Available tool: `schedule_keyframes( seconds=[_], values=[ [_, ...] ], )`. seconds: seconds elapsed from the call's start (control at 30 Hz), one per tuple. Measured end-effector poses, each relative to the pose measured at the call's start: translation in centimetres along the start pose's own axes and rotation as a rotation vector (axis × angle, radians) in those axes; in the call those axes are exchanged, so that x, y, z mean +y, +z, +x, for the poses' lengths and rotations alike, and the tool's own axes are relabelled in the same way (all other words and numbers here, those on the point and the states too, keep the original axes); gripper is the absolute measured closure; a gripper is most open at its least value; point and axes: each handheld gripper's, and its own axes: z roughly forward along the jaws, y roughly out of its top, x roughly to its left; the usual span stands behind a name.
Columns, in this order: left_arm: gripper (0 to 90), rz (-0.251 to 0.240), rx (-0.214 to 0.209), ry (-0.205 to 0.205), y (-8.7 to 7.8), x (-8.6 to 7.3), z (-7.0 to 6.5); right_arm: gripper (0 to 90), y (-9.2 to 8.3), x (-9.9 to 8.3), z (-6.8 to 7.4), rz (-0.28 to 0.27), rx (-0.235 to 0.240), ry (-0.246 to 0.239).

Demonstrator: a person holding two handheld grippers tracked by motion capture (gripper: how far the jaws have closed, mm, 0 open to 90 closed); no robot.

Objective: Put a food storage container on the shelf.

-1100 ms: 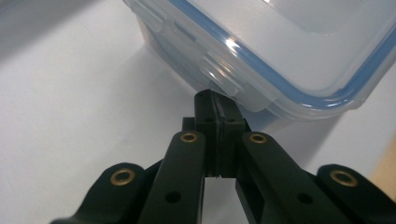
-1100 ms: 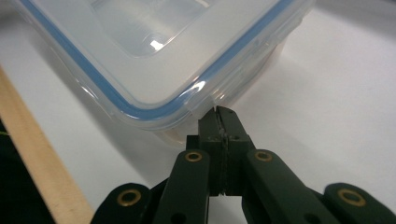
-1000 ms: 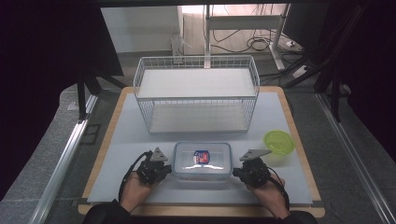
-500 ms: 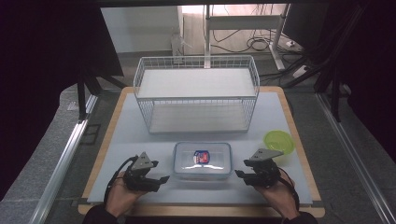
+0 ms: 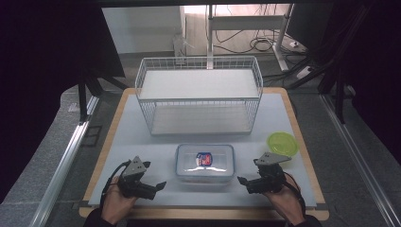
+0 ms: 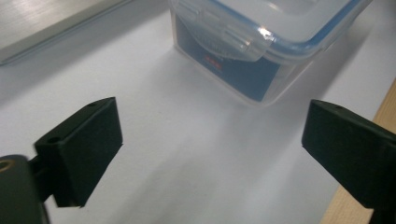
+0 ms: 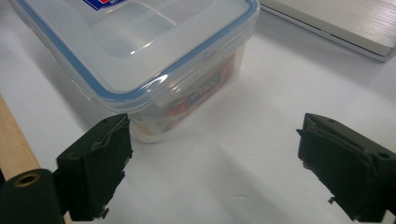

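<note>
A clear plastic box [image 5: 204, 162] with a blue-sealed snap lid and a red-and-blue label rests on the white mat near the front. My left gripper [image 5: 155, 176] is to its left and my right gripper [image 5: 249, 171] to its right, both a short gap away and pointing at it. Both pairs of jaws have just been opening and stand wide with nothing between them. The left gripper view puts the box's latched end [image 6: 261, 42] beyond my open left gripper [image 6: 212, 135]. Ahead of my open right gripper [image 7: 215, 140] is the box's other end [image 7: 140, 51].
A white wire basket [image 5: 198, 94] stands behind the box across the middle of the mat. A round green lid [image 5: 282, 143] lies at the right, just behind my right hand. The wooden table edge [image 5: 203, 213] runs close under both hands.
Both grippers have drawn back from the ends of the box, the left one farther to the left. Both pairs of jaws went from shut to wide open.
</note>
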Motion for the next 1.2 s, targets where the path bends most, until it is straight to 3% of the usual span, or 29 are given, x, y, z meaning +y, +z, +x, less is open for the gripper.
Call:
schedule_keyframes(
  seconds=[0.23, 0.43, 0.57, 0.67, 0.83, 1.0, 1.13, 1.2],
  values=[
    [1.8, 0.004, -0.014, -0.025, 0.2, 0.4, 0.1, 6.7, 0.0, 0.2, -0.1, -0.03, 0.014, 0.013],
    [5.3, 0.041, -0.038, 0.002, 0.5, 1.8, -0.3, 5.5, -0.1, 0.8, 0.0, -0.051, 0.02, 0.014],
    [9.8, 0.006, -0.048, -0.009, 0.3, 3.0, -0.2, 4.9, -0.2, 1.3, 0.0, -0.058, 0.025, 0.014],
    [8.5, -0.015, -0.065, -0.017, 0.3, 3.6, -0.1, 3.5, -0.2, 1.8, 0.0, -0.056, 0.04, 0.036],
    [5.9, 0.016, -0.075, 0.005, 1.4, 4.7, 0.5, 3.0, 0.6, 2.5, 0.4, -0.03, 0.076, 0.038],
    [6.3, 0.033, -0.122, -0.018, 2.8, 5.8, 1.2, 2.4, 1.5, 3.1, 0.6, 0.001, 0.072, 0.019],
    [5.8, 0.05, -0.156, -0.043, 4.1, 6.4, 1.8, 2.0, 2.4, 3.8, 0.3, 0.015, 0.111, 0.062],
    [4.1, 0.053, -0.193, -0.054, 4.8, 6.6, 2.0, 1.7, 3.0, 4.0, 0.2, 0.031, 0.134, 0.077]
  ],
)
